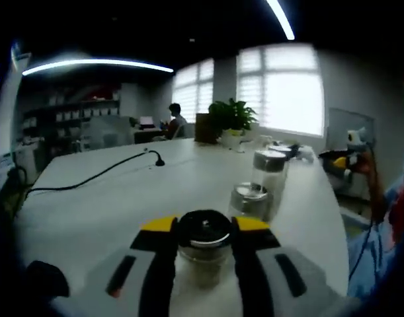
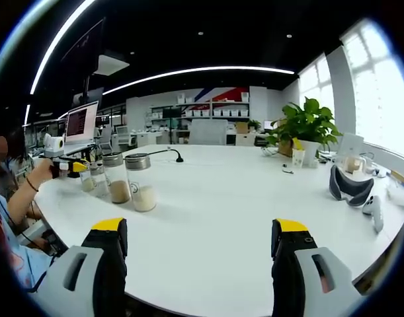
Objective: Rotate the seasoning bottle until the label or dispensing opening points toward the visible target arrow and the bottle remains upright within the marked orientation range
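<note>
Gripping seasoning bottle (image 1: 203,246) upright on worktop (image 1: 122,205) between left gripper (image 1: 203,232) fingers; our right gripper (image 2: 198,241) fingers wide apart, holding nothing.

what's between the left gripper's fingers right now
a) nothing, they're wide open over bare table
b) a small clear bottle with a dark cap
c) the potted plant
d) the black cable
b: in the left gripper view, the left gripper has its fingers against both sides of a small clear bottle with a dark cap.

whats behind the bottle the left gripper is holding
Past the held bottle in the left gripper stand two more seasoning bottles in a row, then a potted plant. The table behind it is hidden.
</note>
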{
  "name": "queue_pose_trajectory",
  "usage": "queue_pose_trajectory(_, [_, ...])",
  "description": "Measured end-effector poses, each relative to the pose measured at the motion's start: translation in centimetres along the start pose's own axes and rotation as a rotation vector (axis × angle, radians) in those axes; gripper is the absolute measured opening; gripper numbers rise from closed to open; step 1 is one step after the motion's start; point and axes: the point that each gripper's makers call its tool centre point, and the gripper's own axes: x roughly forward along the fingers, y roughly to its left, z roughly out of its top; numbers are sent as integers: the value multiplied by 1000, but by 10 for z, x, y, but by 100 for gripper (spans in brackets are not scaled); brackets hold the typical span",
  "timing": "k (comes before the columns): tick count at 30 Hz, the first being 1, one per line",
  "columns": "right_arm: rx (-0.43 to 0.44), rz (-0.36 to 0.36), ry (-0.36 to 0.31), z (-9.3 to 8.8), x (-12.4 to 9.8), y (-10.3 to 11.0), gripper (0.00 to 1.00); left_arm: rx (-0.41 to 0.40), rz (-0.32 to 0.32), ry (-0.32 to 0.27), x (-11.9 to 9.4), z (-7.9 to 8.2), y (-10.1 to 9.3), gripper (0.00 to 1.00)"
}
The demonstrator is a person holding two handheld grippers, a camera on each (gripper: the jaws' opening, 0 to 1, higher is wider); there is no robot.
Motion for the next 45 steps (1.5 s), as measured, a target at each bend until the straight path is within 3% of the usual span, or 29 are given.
queue_pose_trajectory(22, [-16,-16,14,-3,1,-1,94,-92,327,-85,-5,-3,2,34])
queue_pose_trajectory(33, [-18,-18,20,-4,1,-3,94,-115,409,-112,-5,-1,4,34])
queue_pose_trajectory(45, [-16,-21,21,-4,0,-5,93,-116,435,-140,-4,0,5,34])
